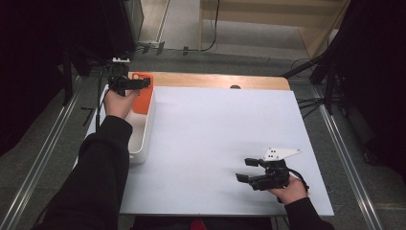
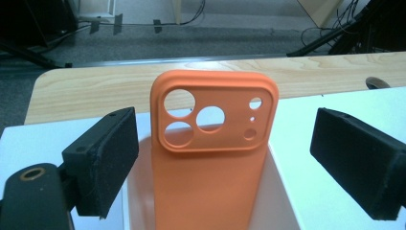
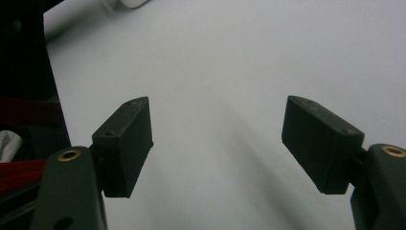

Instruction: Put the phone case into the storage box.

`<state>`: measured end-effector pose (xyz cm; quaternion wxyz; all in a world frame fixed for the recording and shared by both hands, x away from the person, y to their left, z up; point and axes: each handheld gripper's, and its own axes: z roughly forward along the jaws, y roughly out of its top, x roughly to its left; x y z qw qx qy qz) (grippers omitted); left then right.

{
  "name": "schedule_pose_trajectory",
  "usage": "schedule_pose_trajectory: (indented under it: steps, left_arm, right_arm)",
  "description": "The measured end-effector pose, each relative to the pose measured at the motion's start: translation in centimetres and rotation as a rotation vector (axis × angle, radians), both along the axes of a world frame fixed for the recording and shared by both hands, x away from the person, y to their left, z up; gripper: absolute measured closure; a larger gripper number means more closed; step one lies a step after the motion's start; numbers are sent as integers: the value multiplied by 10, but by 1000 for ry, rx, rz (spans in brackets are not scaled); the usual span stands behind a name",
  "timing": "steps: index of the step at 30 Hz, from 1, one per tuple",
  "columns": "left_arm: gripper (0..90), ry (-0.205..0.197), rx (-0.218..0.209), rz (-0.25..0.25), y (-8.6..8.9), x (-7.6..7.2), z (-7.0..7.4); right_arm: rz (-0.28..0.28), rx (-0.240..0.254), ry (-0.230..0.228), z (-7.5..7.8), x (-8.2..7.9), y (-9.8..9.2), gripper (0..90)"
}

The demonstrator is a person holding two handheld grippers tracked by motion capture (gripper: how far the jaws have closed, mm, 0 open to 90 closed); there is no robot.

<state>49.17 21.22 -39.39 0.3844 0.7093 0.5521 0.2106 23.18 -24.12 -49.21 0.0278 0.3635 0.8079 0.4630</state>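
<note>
Orange phone case [image 2: 210, 158] stands upright in the white bin [image 1: 143, 139], untouched between my left fingers [image 2: 103, 160], spread wide; light, bendy, slick, so I'd pinch its long edges, while my right fingers [image 3: 124, 143] hang open, empty.

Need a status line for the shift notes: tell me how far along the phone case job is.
Done, it seems: the orange phone case stands upright in the white bin at the table's left edge. In hand: nothing; the left gripper has open jaws either side of the case, pads clear of it. The right gripper rests open over the bare white table. Left: apparently just drawing the left gripper away.
</note>
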Motion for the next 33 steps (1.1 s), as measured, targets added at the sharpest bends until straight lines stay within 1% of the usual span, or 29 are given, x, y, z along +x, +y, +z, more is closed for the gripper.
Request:
schedule_pose_trajectory:
  steps: [2, 5, 14, 16, 20, 23, 25, 26, 31, 33]
  left_arm:
    - [97, 7, 6, -8, 0, -2, 1]
    - [97, 5, -3, -23, 1, -4, 5]
    - [98, 11, -59, -80, 7, -13, 15]
    - [98, 20, -67, -103, 8, -15, 17]
    - [99, 36, -64, -129, 8, -20, 21]
    - [108, 47, -82, -170, 7, -23, 23]
    - [117, 40, -71, -189, 6, -26, 25]
    - [117, 39, -73, -194, 6, -27, 26]
    - [118, 38, -104, -242, 5, -33, 31]
    - [126, 33, -104, -271, 4, -36, 33]
  right_arm:
    - [0, 0, 0, 0, 0, 0, 249]
    - [-1, 0, 3, 0, 0, 0, 249]
    - [-1, -2, 3, 0, 0, 1, 249]
    - [0, 0, 1, 0, 0, 1, 249]
    - [3, 1, 2, -1, 1, 1, 249]
    - [5, 1, -2, 0, 1, 1, 249]
    - [3, -2, 1, 0, 1, 1, 249]
    - [3, -2, 1, -1, 1, 2, 249]
    - [6, 0, 0, -1, 2, 2, 249]
    - [8, -1, -1, -1, 2, 2, 249]
